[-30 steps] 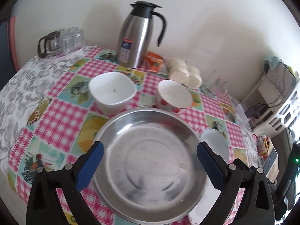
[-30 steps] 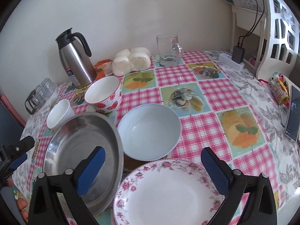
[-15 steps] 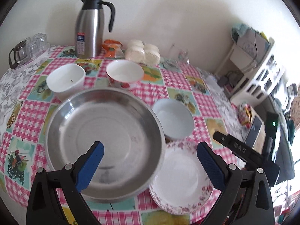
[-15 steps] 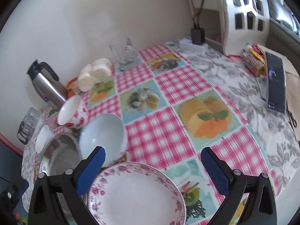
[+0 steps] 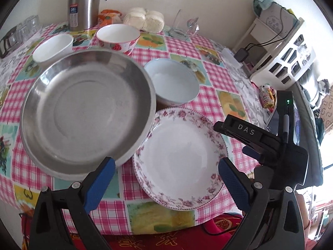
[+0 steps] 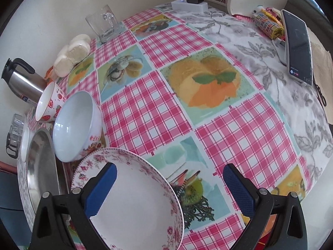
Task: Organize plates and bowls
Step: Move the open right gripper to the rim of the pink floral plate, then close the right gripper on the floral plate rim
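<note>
The tall steel flask (image 5: 84, 4) is cut off at the top edge, and the round steel pan (image 6: 39, 166) hides most of the small white bowl (image 6: 26, 143).

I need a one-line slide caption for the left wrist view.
Open left gripper above steel plate, floral plate and three bowls on a checked tablecloth.

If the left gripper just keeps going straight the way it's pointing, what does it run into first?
Most likely the floral plate. The open left gripper has that plate lying between its fingers just ahead, with the steel pan off to its left side. How high the gripper is above the plate is unclear, so it might pass over it toward the pale blue bowl.
</note>
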A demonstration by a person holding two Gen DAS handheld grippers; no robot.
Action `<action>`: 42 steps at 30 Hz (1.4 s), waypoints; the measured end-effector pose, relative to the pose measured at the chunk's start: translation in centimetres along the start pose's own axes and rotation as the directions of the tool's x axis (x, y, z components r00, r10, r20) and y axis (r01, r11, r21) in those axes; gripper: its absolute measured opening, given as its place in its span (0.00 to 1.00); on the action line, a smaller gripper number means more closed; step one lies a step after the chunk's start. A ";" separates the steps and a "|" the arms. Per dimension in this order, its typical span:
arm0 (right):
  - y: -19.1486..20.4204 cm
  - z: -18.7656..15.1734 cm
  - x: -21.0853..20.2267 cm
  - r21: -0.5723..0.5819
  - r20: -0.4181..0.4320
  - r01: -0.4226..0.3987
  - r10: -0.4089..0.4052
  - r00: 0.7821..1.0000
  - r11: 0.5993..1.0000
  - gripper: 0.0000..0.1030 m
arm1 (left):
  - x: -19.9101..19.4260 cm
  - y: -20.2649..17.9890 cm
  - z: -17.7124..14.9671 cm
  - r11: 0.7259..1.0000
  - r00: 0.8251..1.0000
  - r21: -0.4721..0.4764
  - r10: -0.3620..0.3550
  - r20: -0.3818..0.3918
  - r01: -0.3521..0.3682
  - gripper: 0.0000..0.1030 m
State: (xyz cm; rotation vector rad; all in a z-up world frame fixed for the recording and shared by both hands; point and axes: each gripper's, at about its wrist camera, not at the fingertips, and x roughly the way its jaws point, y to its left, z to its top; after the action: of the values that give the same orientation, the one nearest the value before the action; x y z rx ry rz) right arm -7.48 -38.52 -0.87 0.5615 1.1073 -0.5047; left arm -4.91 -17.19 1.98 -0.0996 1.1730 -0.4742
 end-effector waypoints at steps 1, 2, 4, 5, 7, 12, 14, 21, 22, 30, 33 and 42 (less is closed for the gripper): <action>0.0 -0.1 0.2 -0.003 -0.012 0.001 -0.001 1.000 1.000 1.00 | 0.3 0.1 -0.3 1.000 1.000 -0.014 -0.001 -0.012 0.001 0.96; -0.1 -0.2 0.4 -0.003 -0.024 0.003 -0.003 1.000 1.000 1.00 | 0.6 0.3 -0.5 1.000 1.000 -0.028 -0.003 -0.025 0.002 0.96; -0.3 -0.4 0.6 -0.001 -0.042 0.008 -0.008 0.999 1.000 1.00 | 1.2 0.7 -0.9 0.998 0.999 -0.058 -0.001 -0.050 -0.002 0.96; -0.4 -0.5 0.7 0.000 -0.047 0.009 -0.009 0.999 1.000 1.00 | 1.5 0.8 -1.1 0.997 0.998 -0.073 -0.001 -0.058 -0.003 0.96; -0.5 -0.6 0.9 -0.001 -0.060 0.007 -0.008 0.998 1.000 1.00 | 1.8 1.2 -1.4 0.995 0.998 -0.104 -0.004 -0.070 -0.003 0.96; -0.3 -0.9 1.8 -0.016 -0.103 -0.015 0.013 0.995 1.000 1.00 | 2.5 2.4 -1.6 0.985 0.995 -0.172 -0.002 -0.096 -0.015 0.96; -0.1 -1.0 2.1 -0.021 -0.116 -0.030 0.027 0.993 0.999 1.00 | 2.9 2.9 -1.8 0.980 0.994 -0.193 0.018 -0.106 -0.038 0.96; 0.4 -1.7 2.4 -0.052 -0.126 -0.050 0.043 0.991 0.997 1.00 | 4.2 4.0 -2.2 0.968 0.989 -0.245 0.017 -0.144 -0.052 0.96; 0.5 -1.7 2.5 -0.053 -0.128 -0.051 0.044 0.991 0.997 1.00 | 4.3 4.0 -2.2 0.968 0.990 -0.245 0.018 -0.142 -0.053 0.96; 1.2 -1.7 2.4 -0.075 -0.094 -0.059 0.052 0.994 0.995 1.00 | 5.6 4.7 -2.3 0.957 0.988 -0.288 -0.010 -0.156 -0.036 0.96; 1.5 -1.3 2.2 -0.075 -0.053 -0.068 0.064 0.997 0.995 1.00 | 5.8 5.1 -2.2 0.950 0.987 -0.312 -0.032 -0.155 -0.018 0.96; 2.4 -1.2 2.2 -0.125 -0.019 -0.048 0.046 0.999 0.991 0.99 | 6.4 5.2 -1.8 0.952 0.990 -0.305 -0.009 -0.139 -0.034 0.96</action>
State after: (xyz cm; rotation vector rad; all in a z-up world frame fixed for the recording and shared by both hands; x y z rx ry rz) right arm -5.92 -36.15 -2.94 0.4811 1.1302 -0.3876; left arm -3.04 -14.82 -5.92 -0.3321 1.3788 -0.2871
